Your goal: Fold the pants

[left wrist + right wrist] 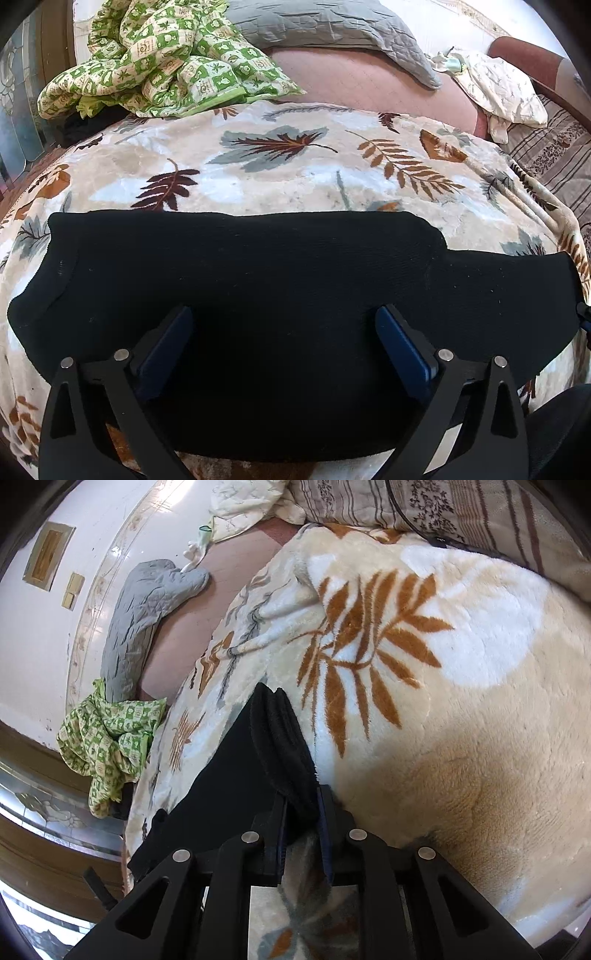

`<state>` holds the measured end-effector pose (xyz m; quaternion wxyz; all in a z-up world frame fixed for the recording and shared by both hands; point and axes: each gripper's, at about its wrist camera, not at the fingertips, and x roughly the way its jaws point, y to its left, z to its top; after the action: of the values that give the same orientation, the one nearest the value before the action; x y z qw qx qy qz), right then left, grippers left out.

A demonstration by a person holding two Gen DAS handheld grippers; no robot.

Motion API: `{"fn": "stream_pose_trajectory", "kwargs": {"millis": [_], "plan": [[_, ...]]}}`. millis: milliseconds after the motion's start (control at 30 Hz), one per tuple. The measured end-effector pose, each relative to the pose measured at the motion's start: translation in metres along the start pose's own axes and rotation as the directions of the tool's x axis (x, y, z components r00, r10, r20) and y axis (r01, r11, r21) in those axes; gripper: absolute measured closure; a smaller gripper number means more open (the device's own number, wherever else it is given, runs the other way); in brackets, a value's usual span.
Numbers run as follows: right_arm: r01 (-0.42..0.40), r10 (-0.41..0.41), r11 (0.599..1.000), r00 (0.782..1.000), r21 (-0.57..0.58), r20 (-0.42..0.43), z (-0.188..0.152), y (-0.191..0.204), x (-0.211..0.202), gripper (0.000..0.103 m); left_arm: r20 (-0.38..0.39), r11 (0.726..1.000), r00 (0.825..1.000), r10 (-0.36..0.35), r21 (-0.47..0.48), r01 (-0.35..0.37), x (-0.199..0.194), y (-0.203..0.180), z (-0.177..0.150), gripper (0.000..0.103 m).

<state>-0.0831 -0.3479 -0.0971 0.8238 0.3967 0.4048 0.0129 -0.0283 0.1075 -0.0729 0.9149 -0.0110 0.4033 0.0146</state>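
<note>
Black pants (258,280) lie spread sideways across a leaf-patterned blanket (295,166) on the bed. My left gripper (284,332) is open, its blue pads (400,350) wide apart just above the middle of the pants, holding nothing. In the right wrist view my right gripper (301,805) is shut on the layered end edge of the black pants (280,738), at their right end, low over the blanket (443,701). The rest of the pants stretches away to the left in that view.
A green checked quilt (166,62) is bunched at the far left of the bed. A grey quilted pillow (332,29) and a white printed cloth (495,88) lie at the back. A striped pillow (443,509) sits by the blanket's far edge.
</note>
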Motion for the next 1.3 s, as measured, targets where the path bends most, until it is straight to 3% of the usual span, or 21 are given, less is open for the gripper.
{"fn": "stream_pose_trajectory", "kwargs": {"millis": [267,433,533,600,667,733,800,933,1067,1167,1300], "plan": [[0.003,-0.003,1.000,1.000,-0.010,-0.004,-0.001,0.004,0.001,0.080,0.001,1.000,1.000,-0.002,0.001,0.002,0.002,-0.002,0.000,0.000],[-0.012,0.013,1.000,1.000,-0.019,0.024,-0.001,0.006,-0.004,0.094,0.025,1.000,1.000,-0.013,0.000,0.013,0.001,-0.005,0.002,0.000],[-0.031,0.034,0.998,0.998,-0.058,0.061,-0.003,0.015,-0.012,0.095,0.056,0.994,0.993,-0.107,-0.011,0.108,-0.010,0.007,0.003,0.000],[-0.059,0.065,0.995,0.996,-0.085,0.069,-0.003,0.021,-0.017,0.095,0.136,0.986,0.980,-0.143,-0.064,0.153,-0.027,0.028,0.007,0.000],[-0.104,0.113,0.986,0.991,-0.131,0.066,-0.005,0.031,-0.020,0.095,0.249,0.993,0.968,-0.032,-0.101,0.059,-0.047,0.054,0.013,0.000],[-0.138,0.149,0.975,0.988,-0.172,0.047,-0.006,0.041,-0.019,0.095,0.278,0.993,0.960,0.038,-0.119,-0.004,-0.050,0.071,0.016,0.000],[-0.207,0.211,0.954,0.977,-0.217,-0.003,-0.009,0.055,-0.014,0.095,0.252,0.988,0.967,0.041,-0.155,-0.001,-0.039,0.088,0.017,0.000],[-0.271,0.253,0.904,0.963,-0.331,-0.097,-0.019,0.090,-0.002,0.095,0.214,0.983,0.977,-0.018,-0.175,0.057,-0.012,0.096,0.005,0.000],[-0.337,0.270,0.852,0.938,-0.400,-0.217,-0.036,0.122,0.020,0.095,0.223,0.977,0.974,-0.045,-0.193,0.089,-0.009,0.101,0.010,0.000],[-0.404,0.274,0.808,0.902,-0.429,-0.333,-0.049,0.149,0.043,0.095,0.230,0.973,0.971,-0.062,-0.201,0.110,-0.013,0.101,0.002,0.000],[-0.492,0.254,0.715,0.844,-0.496,-0.472,-0.066,0.195,0.067,0.095,0.233,0.977,0.971,-0.053,-0.191,0.099,-0.013,0.097,0.000,0.000]]}}
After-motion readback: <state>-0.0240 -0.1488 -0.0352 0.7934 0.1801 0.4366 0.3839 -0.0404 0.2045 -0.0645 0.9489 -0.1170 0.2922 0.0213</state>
